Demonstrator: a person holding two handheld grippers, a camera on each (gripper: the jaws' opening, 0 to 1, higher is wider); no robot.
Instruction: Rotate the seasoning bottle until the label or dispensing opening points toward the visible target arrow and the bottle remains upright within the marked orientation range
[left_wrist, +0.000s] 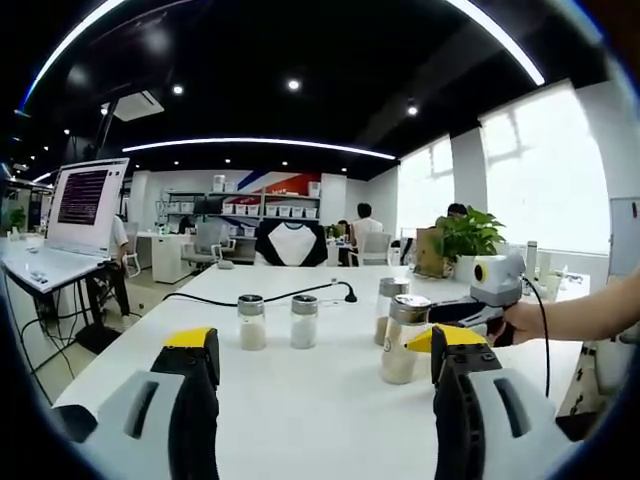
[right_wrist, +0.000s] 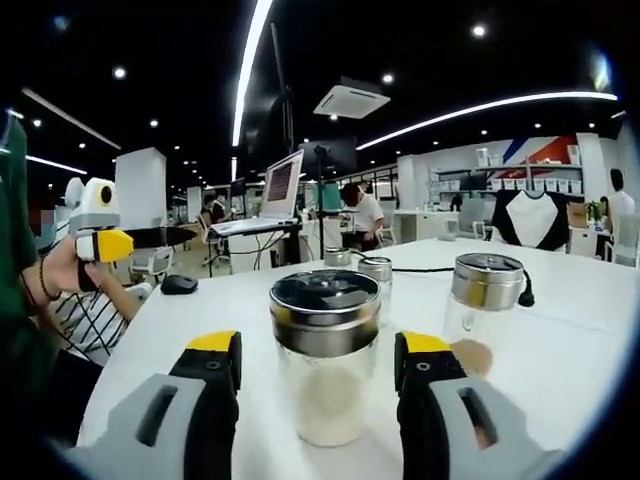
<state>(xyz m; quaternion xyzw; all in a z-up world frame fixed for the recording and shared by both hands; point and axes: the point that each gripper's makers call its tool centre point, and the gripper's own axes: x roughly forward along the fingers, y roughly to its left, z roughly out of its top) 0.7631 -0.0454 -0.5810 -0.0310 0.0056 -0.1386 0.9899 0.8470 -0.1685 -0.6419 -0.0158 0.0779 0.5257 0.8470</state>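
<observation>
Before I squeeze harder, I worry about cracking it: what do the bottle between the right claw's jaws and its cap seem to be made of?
The seasoning bottle looks like clear glass, possibly hard plastic: the pale powder shows through its glossy wall. Its cap looks like brushed metal with a dark, shiny top. The jaws of the right claw flank it, open.

We cannot read any label or opening mark on the nearest seasoning bottle (right_wrist: 325, 355), whose base is cut off between the yellow-tipped jaws. In the left gripper view, the far bottle (left_wrist: 389, 309) is half hidden behind the near one (left_wrist: 403, 339). The laptop screen (left_wrist: 84, 197) text is too small to read.
</observation>
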